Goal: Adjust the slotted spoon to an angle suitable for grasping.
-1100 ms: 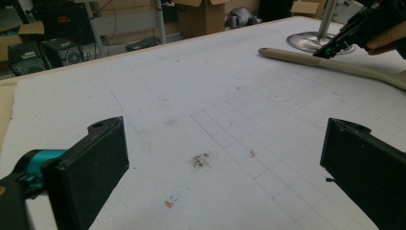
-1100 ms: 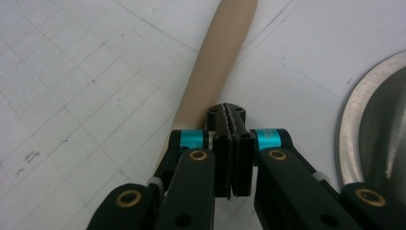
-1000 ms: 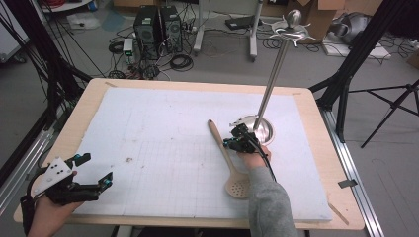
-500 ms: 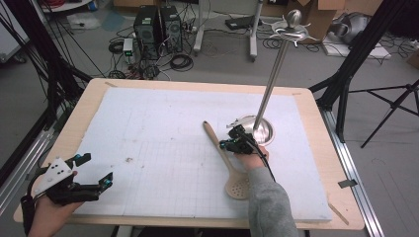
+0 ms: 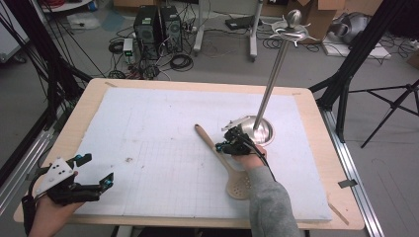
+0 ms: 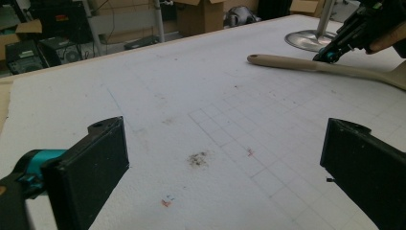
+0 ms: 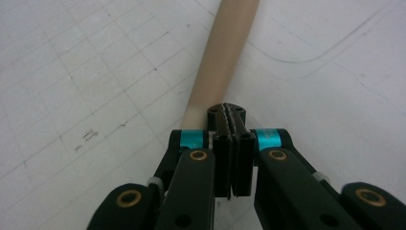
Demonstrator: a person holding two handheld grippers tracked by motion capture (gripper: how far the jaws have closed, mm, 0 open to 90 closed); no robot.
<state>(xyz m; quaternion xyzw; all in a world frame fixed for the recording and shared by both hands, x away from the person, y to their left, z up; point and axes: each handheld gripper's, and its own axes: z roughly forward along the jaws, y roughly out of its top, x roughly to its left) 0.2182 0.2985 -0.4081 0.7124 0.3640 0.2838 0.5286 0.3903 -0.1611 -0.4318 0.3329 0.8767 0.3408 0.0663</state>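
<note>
A pale wooden slotted spoon [image 5: 238, 183] lies on the white gridded board [image 5: 163, 123], handle pointing to the far left. My right gripper [image 5: 225, 147] is shut with nothing between its jaws, and its closed tip rests against the spoon's handle [image 7: 222, 57]. The right gripper view has the closed jaws of that gripper [image 7: 232, 114] meeting just over the handle. My left gripper [image 5: 98, 169] is open and empty near the front left corner. The left gripper view looks between its wide jaws [image 6: 227, 143] across the board to the spoon [image 6: 287, 64] and the right gripper [image 6: 330, 53].
A metal stand with a round base [image 5: 264, 132] and a tall pole rises just behind the right gripper; its base [image 6: 306, 39] also shows in the left gripper view. The board lies on a wooden table [image 5: 316, 123]. Computers, cables and tripods stand on the floor beyond.
The right gripper has shifted left, still shut, and the spoon's handle end has swung left with it. The left gripper has stayed where it was.
</note>
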